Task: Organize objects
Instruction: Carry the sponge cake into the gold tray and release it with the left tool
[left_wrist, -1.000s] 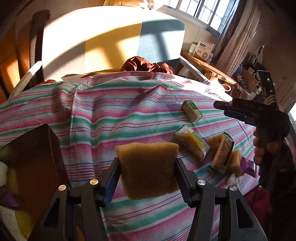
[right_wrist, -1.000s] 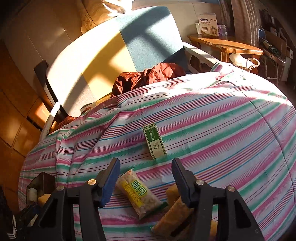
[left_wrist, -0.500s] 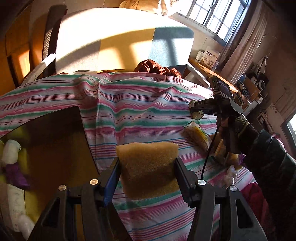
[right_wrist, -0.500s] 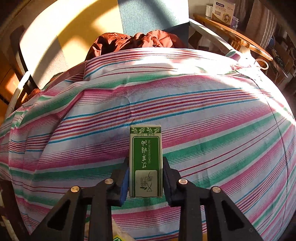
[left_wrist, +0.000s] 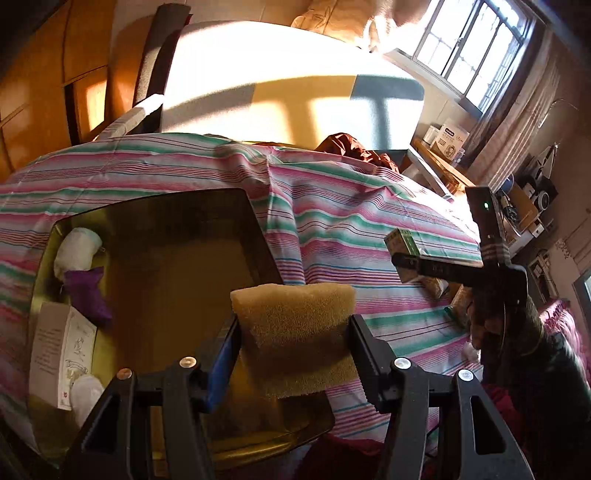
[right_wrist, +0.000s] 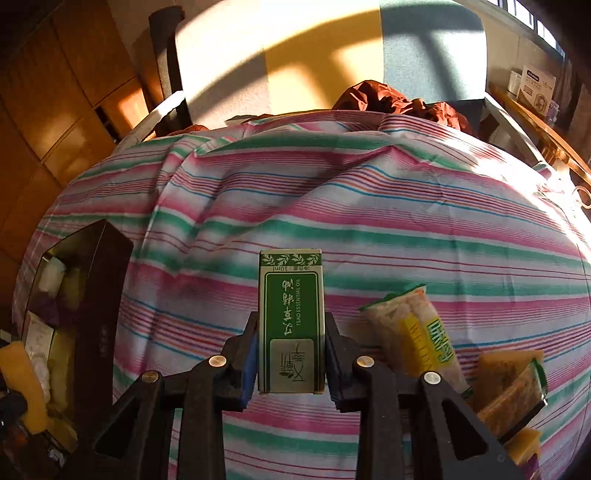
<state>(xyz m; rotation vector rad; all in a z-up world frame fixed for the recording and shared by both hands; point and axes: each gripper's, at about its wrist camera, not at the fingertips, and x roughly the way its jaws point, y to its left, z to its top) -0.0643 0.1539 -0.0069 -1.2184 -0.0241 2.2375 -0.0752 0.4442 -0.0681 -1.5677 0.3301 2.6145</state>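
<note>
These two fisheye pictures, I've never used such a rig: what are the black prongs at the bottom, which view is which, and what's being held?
No robot here: a person carries a hand-held claw in each hand, with a camera looking along its two fingers. The black prongs are those fingers.

The left wrist view shows the left claw squeezing a tan sponge beside the dark bin, which already holds small items. The right claw appears there too.

The right wrist view shows the right claw shut on a green essential-oil box. On the striped cloth lie a yellow snack packet and more packets beside it.
</note>
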